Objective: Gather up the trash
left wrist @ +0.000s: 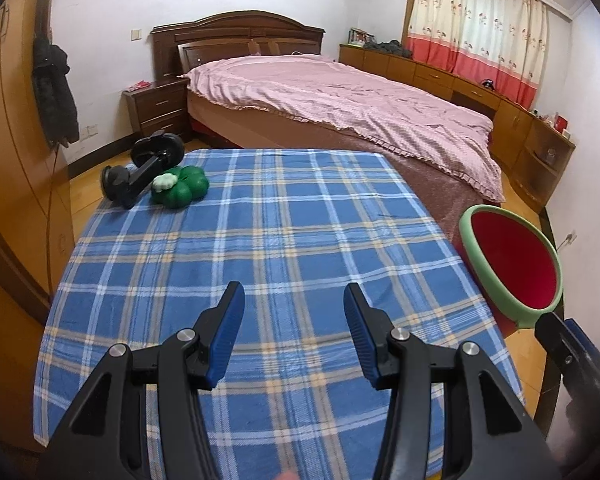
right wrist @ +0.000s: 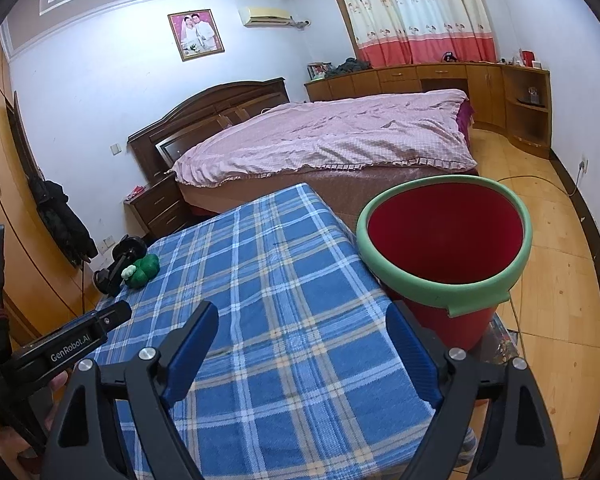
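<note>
A red bin with a green rim (right wrist: 420,280) stands just off the right edge of the table, and its inside shows only red wall. In the left wrist view the bin's rim (left wrist: 466,240) is at the far right. My right gripper (right wrist: 302,312) hovers open over the table's near right part. Nothing is between its blue pads, and its right finger (right wrist: 414,356) is close to the bin's side. My left gripper (left wrist: 294,292) is open over the blue plaid cloth (left wrist: 280,220) with nothing in it. A green clover-shaped item (left wrist: 184,188) lies at the table's far left corner.
A black wheeled device (left wrist: 148,164) lies beside the green item at the far left corner. Behind the table is a bed with a pink cover (left wrist: 340,100). A wardrobe (left wrist: 8,140) stands to the left, low cabinets (right wrist: 420,76) line the far wall, and wooden floor (right wrist: 552,260) opens to the right.
</note>
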Demonstrator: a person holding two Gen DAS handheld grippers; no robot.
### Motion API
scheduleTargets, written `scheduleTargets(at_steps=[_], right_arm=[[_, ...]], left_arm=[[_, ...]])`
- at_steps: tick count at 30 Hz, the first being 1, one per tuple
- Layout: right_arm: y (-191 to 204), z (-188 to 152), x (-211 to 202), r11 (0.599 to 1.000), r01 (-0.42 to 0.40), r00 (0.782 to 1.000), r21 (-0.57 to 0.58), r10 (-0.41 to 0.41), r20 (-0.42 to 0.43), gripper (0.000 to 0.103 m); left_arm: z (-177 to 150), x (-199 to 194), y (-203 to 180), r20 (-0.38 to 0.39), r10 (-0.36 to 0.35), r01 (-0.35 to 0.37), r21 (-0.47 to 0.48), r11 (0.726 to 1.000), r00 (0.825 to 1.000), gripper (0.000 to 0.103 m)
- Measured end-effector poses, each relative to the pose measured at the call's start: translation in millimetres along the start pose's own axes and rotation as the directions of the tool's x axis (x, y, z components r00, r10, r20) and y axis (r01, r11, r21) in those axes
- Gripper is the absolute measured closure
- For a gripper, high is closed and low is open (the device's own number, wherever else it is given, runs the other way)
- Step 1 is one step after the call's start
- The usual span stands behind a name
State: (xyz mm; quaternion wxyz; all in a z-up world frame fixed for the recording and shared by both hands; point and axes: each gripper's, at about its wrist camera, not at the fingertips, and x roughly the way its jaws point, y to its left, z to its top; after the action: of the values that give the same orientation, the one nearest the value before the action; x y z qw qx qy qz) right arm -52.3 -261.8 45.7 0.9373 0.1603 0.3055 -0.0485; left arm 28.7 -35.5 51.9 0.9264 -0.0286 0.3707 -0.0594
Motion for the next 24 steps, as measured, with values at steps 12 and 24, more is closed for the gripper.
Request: scheduleTargets(at_steps=[12, 24], right_arm=[[-2.4, -1.3, 4.3, 1.000, 0.005, 1.000, 0.015, -0.005, -0.013, 0.015], [-3.9, -1.3, 4.2, 1.000, 0.006, 1.000, 0.017, -0.006, -0.014, 0.015]], left_arm=[[-1.6, 3.1, 5.0, -0.007, 0.030, -0.030, -0.013, 0.999, 1.000, 0.051], [-1.6, 2.8, 4.7, -0.006, 0.031, -0.031, -0.013, 0.999, 1.000, 0.051]])
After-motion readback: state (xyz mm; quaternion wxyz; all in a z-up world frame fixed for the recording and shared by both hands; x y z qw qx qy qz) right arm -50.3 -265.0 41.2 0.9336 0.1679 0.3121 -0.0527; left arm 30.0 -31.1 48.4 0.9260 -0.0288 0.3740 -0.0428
